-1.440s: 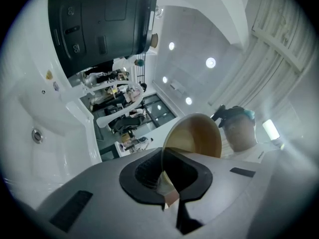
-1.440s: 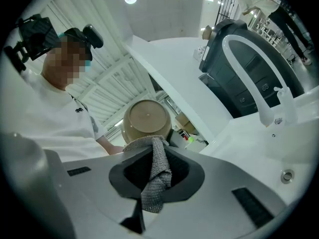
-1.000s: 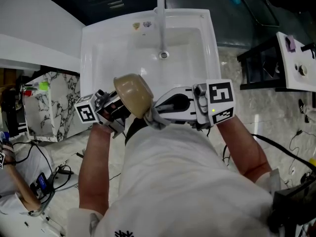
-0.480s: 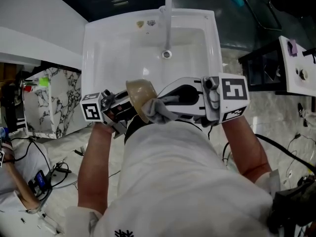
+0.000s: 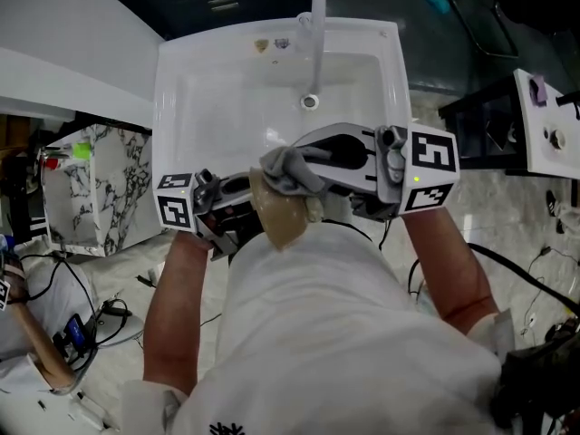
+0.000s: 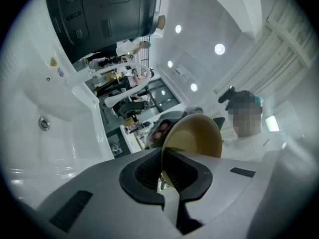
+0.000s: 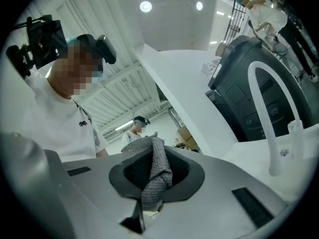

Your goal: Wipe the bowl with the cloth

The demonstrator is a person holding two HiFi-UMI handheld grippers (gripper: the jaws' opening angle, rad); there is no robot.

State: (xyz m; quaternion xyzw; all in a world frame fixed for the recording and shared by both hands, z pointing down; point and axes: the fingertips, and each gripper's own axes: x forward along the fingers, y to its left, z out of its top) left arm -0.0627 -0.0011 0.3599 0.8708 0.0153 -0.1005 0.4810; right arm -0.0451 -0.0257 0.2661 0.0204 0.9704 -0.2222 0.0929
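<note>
Holding the bowl [image 5: 283, 217] tipped on edge in the air over the near edge of the sink [image 5: 181, 107], with the left tongs [image 5: 243, 205] nipped shut on its rim. Gripping a bunched cloth [image 5: 288, 169] in the right tongs [image 5: 304, 163], just beyond the bowl toward the sink's far edge and apparently touching its upper side. Likely calls for drawing the cloth back toward the near edge, across the bowl; cannot tell which face meets it.
</note>
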